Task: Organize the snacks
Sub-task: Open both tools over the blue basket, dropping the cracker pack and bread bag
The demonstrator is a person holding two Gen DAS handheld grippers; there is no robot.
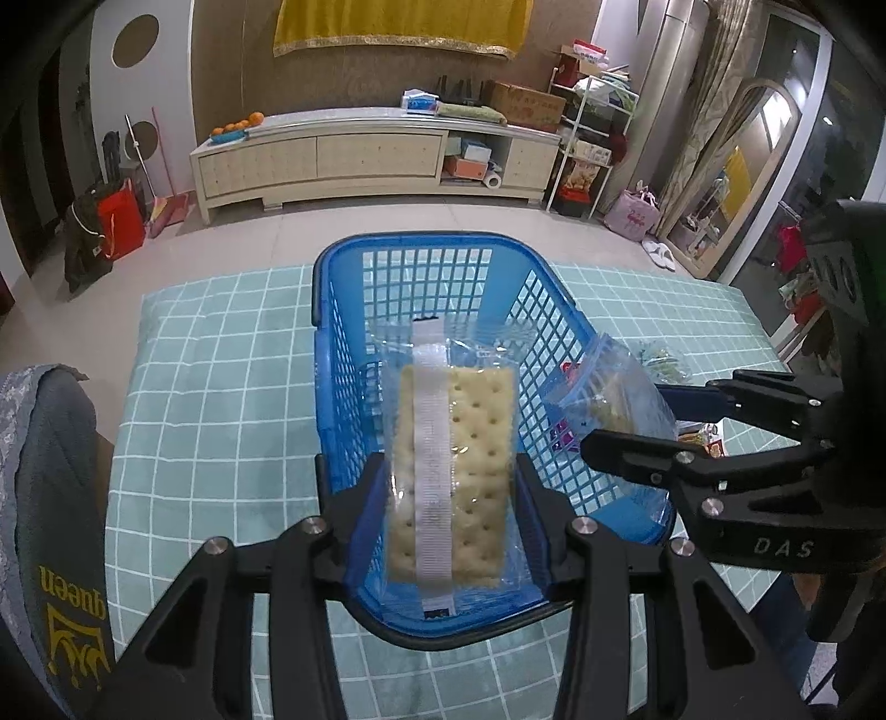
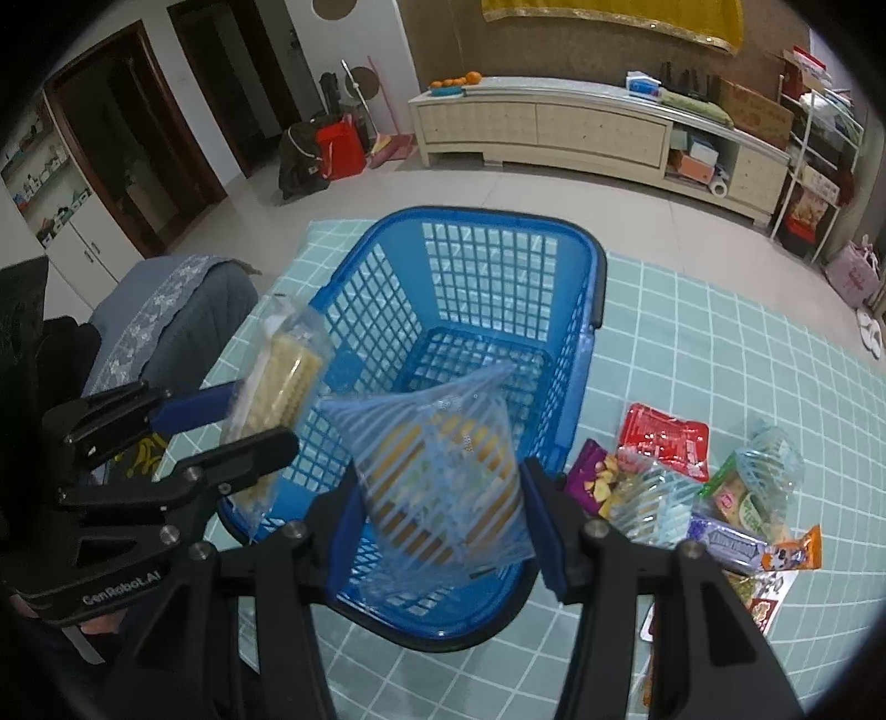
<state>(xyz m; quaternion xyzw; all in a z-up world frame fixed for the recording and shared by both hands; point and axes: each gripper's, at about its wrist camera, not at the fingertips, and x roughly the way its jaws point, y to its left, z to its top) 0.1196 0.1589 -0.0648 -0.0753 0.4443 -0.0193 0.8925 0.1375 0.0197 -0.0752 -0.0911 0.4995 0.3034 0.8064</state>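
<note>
1. Left wrist view: left hand-held gripper (image 1: 451, 498) clamps the cracker packet (image 1: 451, 476) over the blue basket (image 1: 332, 354).
2. At three o'clock, right hand-held gripper (image 2: 440, 493) grips a striped snack bag (image 2: 443, 476); simultaneous drops risk snagging the rim.

This is a home living room. A long cream sideboard (image 1: 376, 158) is standing against the far wall at 12 o'clock, carrying a plate of oranges (image 1: 237, 130) and a cardboard box (image 1: 526, 104). A yellow cloth (image 1: 398, 25) is hanging above it. A broom (image 1: 160, 166) is leaning at 10 o'clock, slippers (image 1: 662, 256) are lying by a floor mirror (image 1: 736, 177) at 2 o'clock.
</note>
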